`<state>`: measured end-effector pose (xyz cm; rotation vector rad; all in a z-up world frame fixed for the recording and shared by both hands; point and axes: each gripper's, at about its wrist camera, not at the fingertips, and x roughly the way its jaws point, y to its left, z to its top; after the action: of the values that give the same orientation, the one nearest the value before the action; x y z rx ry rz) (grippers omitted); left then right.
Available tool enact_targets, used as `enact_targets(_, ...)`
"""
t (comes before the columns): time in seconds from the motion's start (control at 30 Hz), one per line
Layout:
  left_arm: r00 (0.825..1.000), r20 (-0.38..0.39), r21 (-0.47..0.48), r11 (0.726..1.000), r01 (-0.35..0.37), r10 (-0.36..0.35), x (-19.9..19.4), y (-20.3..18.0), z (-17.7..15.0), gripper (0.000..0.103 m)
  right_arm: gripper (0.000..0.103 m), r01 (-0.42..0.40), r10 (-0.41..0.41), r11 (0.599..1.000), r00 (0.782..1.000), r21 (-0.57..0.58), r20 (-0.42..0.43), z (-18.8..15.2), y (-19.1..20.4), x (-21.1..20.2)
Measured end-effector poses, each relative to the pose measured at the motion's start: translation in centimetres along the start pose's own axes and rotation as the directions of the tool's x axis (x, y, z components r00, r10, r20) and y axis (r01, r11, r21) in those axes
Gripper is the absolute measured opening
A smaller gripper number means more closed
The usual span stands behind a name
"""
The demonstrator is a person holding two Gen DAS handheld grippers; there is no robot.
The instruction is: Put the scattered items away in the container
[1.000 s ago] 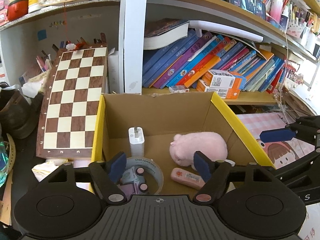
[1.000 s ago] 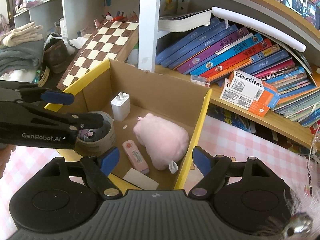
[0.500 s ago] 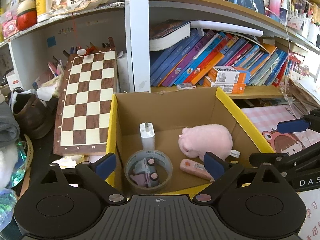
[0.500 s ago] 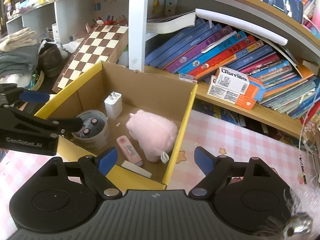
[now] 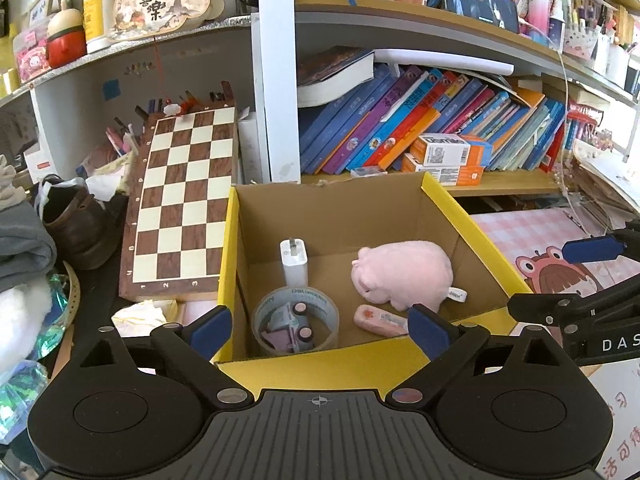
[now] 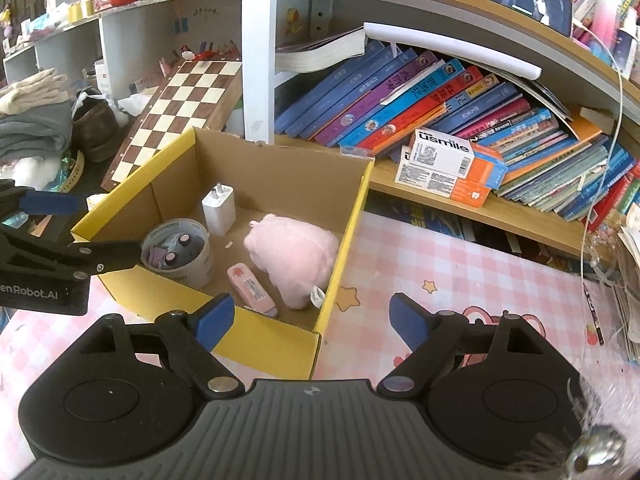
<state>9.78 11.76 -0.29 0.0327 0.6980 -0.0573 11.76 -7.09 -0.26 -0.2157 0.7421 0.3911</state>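
The pink plush pig [image 5: 404, 272] lies in the cardboard box [image 6: 348, 216], soft and light, best pinched across its body; beside it sit a white charger [image 5: 294, 262], a tape roll [image 5: 296, 322] holding small vials, and a slim pink case [image 6: 250, 282]. Both the left gripper [image 5: 320, 328] and right gripper [image 6: 310, 318] stand open and empty; the box's walls hem any reach, and leaning books [image 6: 420, 100] crowd behind

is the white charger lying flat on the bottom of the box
No, the white charger stands upright on the floor of the cardboard box, prongs pointing up, behind the tape roll.
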Motion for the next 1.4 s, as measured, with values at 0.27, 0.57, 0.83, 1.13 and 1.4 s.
enact_targets(0.27, 1.0, -0.001, 0.01, 1.0, -0.005, 0.005, -1.1, -1.0, -0.5, 0.097, 0.085, 0.01, -0.01, 1.0, 1.0, 0.02, 0.008, -1.0, -0.5, -1.3)
enact_targets(0.57, 1.0, -0.005, 0.014, 1.0, -0.012, 0.012, -2.1, -2.1, -1.1, 0.097, 0.087, 0.018, -0.019, 0.999, 1.0, 0.033, 0.018, -1.9, -0.8, -2.5)
enact_targets(0.83, 1.0, -0.007, 0.003, 1.0, -0.017, 0.017, -2.7, -2.8, -1.6, 0.097, 0.088, 0.027, -0.028, 0.999, 0.999, 0.036, 0.018, -2.7, -1.2, -3.3)
enact_targets(1.13, 1.0, -0.02, 0.002, 1.0, -0.006, 0.006, -2.7, -4.0, -2.1, 0.097, 0.089, 0.034, -0.035, 0.998, 0.999, 0.055, 0.015, -3.5, -1.8, -3.8)
enact_targets(1.4, 1.0, -0.029, -0.006, 1.0, -0.002, 0.002, -2.5, -4.8, -2.3, 0.097, 0.09, 0.042, -0.042, 0.996, 0.999, 0.075, 0.008, -3.9, -2.6, -3.9)
